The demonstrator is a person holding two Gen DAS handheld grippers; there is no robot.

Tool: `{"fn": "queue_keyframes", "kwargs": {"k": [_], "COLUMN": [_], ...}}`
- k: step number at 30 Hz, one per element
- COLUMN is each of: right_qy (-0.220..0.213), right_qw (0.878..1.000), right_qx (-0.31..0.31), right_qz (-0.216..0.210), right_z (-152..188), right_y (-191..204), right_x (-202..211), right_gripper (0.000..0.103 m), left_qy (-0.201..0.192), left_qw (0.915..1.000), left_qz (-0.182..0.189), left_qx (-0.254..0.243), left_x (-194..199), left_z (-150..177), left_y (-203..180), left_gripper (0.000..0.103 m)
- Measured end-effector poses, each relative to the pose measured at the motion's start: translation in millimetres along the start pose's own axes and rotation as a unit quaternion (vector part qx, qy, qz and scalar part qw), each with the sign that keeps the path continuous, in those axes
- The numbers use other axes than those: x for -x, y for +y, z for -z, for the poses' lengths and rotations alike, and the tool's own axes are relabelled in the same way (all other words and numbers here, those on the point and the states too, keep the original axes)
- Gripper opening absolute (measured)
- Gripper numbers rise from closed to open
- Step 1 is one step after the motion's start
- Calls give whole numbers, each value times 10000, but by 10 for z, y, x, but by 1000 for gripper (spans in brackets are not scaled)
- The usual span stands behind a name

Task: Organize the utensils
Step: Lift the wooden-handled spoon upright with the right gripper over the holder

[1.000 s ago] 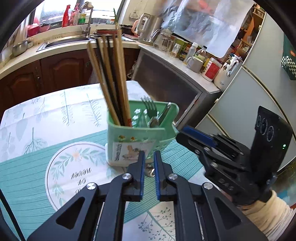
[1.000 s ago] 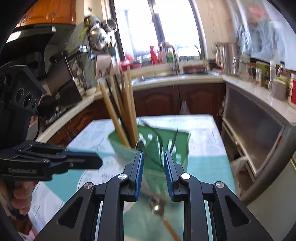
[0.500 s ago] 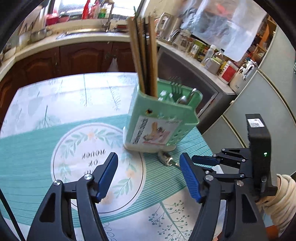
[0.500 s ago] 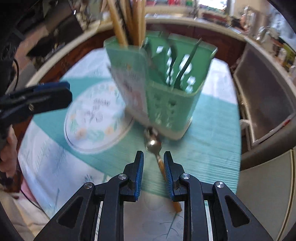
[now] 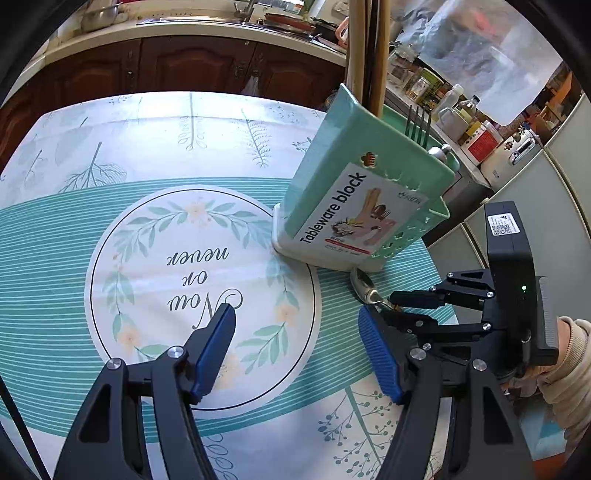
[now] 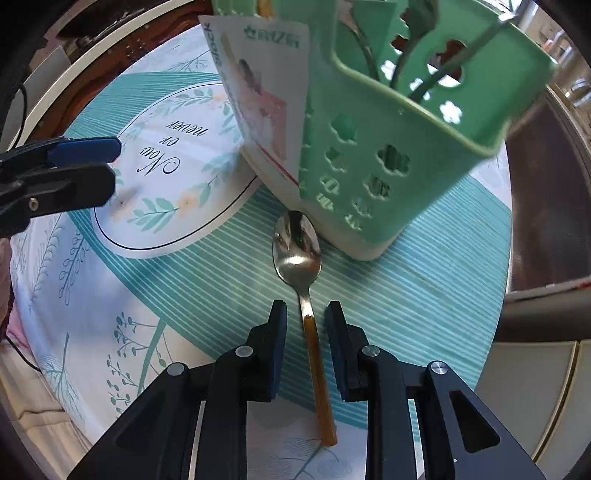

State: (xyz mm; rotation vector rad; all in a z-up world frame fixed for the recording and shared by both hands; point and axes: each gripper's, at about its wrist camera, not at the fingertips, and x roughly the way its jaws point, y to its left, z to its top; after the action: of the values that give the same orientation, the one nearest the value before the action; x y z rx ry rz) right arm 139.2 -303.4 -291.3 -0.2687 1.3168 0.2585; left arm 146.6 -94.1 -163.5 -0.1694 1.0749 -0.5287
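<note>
The table [image 5: 92, 155] is covered by a white and teal cloth printed with leaves and a wreath. Behind it, dark wooden cabinets [image 5: 192, 70] are topped by a pale counter [image 5: 184, 31]. Bottles and jars [image 5: 454, 110] are crowded along a side counter, and bright daylight is cast across the cloth.

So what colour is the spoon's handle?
Amber-brown, below a silver bowl; the spoon shows best in the right wrist view.
</note>
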Motion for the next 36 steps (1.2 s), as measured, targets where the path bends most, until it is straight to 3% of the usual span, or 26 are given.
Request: {"fn": "queue_keyframes", "kwargs": {"k": [4,8,13,18,23,26,30,32,36], "right_qy": [167,357,468,-115,-1181,-1825,-2858,-3367,-4362], "right_qw": [9997,9991,9987,9985,9854,9695,9355,9148,8622], "right_qx": [169,236,169,-354,-849,-1293,-1961,-2211,-2541], "right_qz": [46,-58,-64,-412,-881,-1007,-688,-310,415], "right_z": [-95,-205,-275,-110,219,423,458,410,262], "right_y": [47,93,164,201,324,295,79,-72,-286], "right_x": [-55,-93,-108,133,555,863,1269,1449,1649], "right_gripper": [22,8,6,6,6,6,6,6,6], "left_qy": [40,50,10,-94,-275,-429,-594,-645,-671], "left_qw": [10000,10000,10000,9999,9996,9990,9982,9979,9976], "left_qz": [20,39,5,-63,-72,-110,-52,-28,-86], "left_qx": [20,42,57,81,16,-51,-38,-20,-125], "left_x": [-33,-32,42,196,387,504,618,648,641], "left_z": [3,10,46,61,69,57,29,28,57], "left_y": [17,12,1,11,-54,-111,-172,-187,-241], "left_gripper": [67,67,67,67,67,67,67,67,67]}}
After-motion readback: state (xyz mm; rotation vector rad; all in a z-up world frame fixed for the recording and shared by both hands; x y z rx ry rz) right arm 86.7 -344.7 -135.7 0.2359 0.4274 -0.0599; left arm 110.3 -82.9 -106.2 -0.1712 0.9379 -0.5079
